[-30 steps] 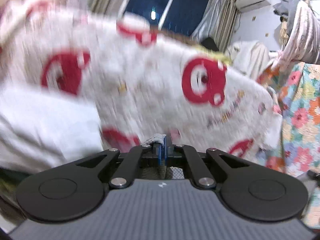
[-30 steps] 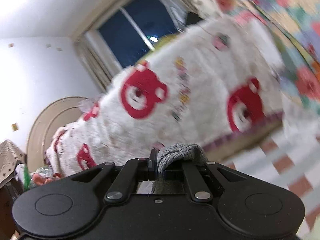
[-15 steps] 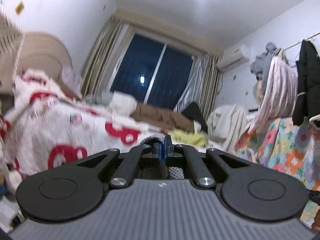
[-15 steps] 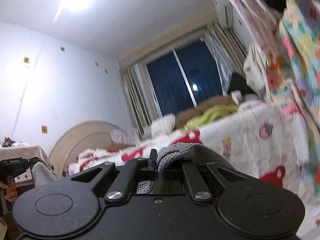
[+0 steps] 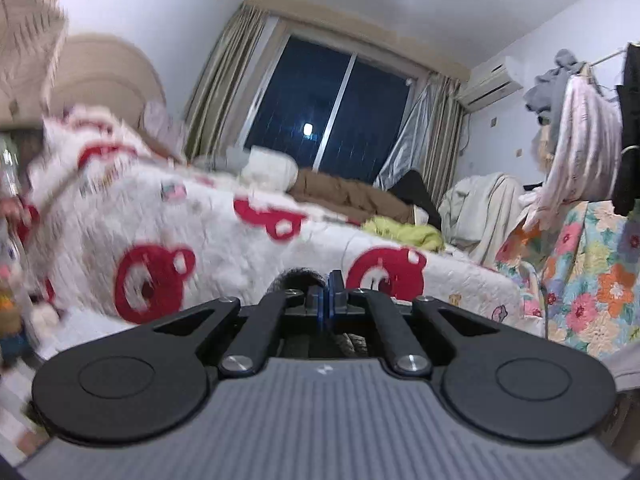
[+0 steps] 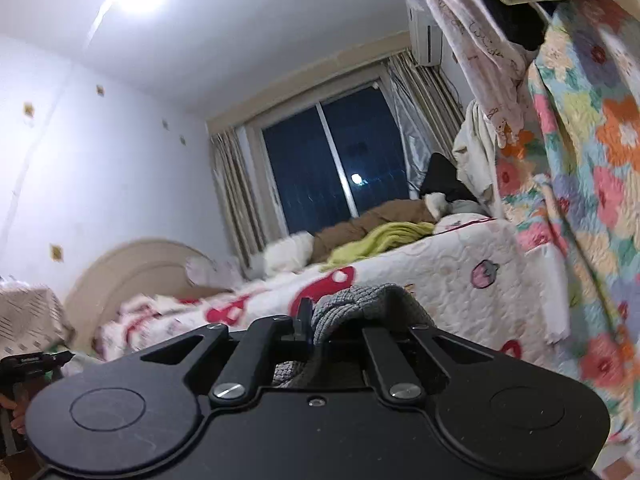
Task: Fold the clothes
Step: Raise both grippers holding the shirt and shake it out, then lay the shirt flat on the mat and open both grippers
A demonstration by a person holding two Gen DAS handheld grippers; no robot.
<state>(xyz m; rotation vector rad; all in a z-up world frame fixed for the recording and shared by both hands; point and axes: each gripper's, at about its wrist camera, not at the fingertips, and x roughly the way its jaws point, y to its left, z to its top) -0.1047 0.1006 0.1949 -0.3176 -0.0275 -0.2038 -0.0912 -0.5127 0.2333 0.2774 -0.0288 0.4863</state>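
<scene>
Left gripper [image 5: 329,294]: jaws closed on a fold of grey knit [image 5: 298,277]. Right gripper [image 6: 332,320]: jaws clamped on the same knit [image 6: 360,300], which bunches over its fingers. Knit held in the air in front of the bed [image 5: 200,240], both grippers level, probably to let it hang straight before folding.

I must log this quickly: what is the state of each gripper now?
Left gripper: closed, pinching the grey knitted garment.
Right gripper: closed on the grey knitted garment.
</scene>
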